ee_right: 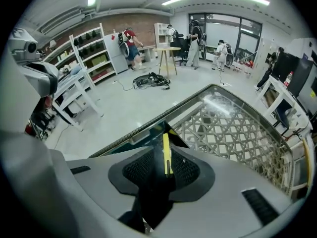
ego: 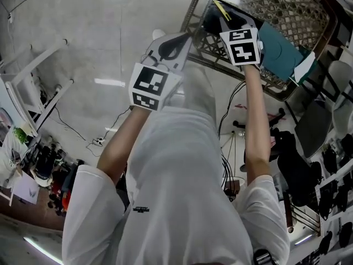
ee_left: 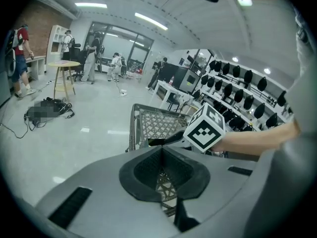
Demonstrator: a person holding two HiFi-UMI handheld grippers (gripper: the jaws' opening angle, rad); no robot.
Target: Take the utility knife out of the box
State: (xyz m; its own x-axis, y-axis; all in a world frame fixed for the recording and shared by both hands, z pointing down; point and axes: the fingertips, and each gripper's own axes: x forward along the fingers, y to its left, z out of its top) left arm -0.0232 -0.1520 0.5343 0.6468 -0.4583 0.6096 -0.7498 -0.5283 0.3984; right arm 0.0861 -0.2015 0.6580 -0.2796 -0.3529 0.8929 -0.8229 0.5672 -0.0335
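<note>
Two claws: your left claw (ee_left: 159, 155) closed, empty; right claw (ee_right: 158, 156) opening, utility knife (ee_right: 167, 150) loose between its jaws at twelve o'clock. Tilting could knock it aside.

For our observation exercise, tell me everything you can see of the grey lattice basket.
The grey lattice basket looks like moulded plastic: a rectangular, open-topped tub with rounded corners, a thick rim and diamond-patterned openwork walls. What bears it is hidden. A flat teal thing lies inside near the rim. The right gripper reaches over a corner, jaws opening, a thin yellow-and-black thing between them; contact with the basket cannot be told.
</note>
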